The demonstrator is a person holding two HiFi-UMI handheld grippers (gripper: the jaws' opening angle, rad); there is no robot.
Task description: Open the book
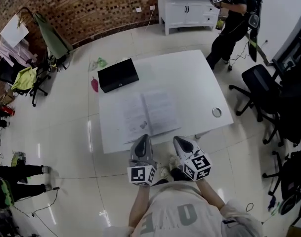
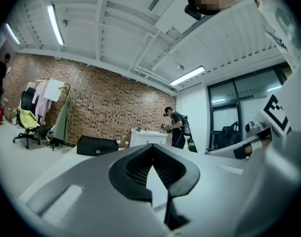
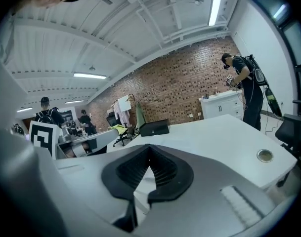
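An open book (image 1: 150, 113) lies flat in the middle of the white table (image 1: 190, 73), its two pale pages facing up. My left gripper (image 1: 143, 141) and right gripper (image 1: 180, 142) hover side by side at the table's near edge, just short of the book and not touching it. Both are shut with nothing between the jaws. The left gripper view looks along its closed jaws (image 2: 151, 149) level over the tabletop. In the right gripper view the closed jaws (image 3: 149, 149) point slightly down at the table. The book itself is hidden behind the jaws in both gripper views.
A black box (image 1: 118, 75) sits on the table's far left corner. A round metal cable port (image 1: 217, 112) is near the right edge. Office chairs (image 1: 259, 83) stand to the right. A person (image 1: 234, 14) stands by a white cabinet (image 1: 187, 6) at the back.
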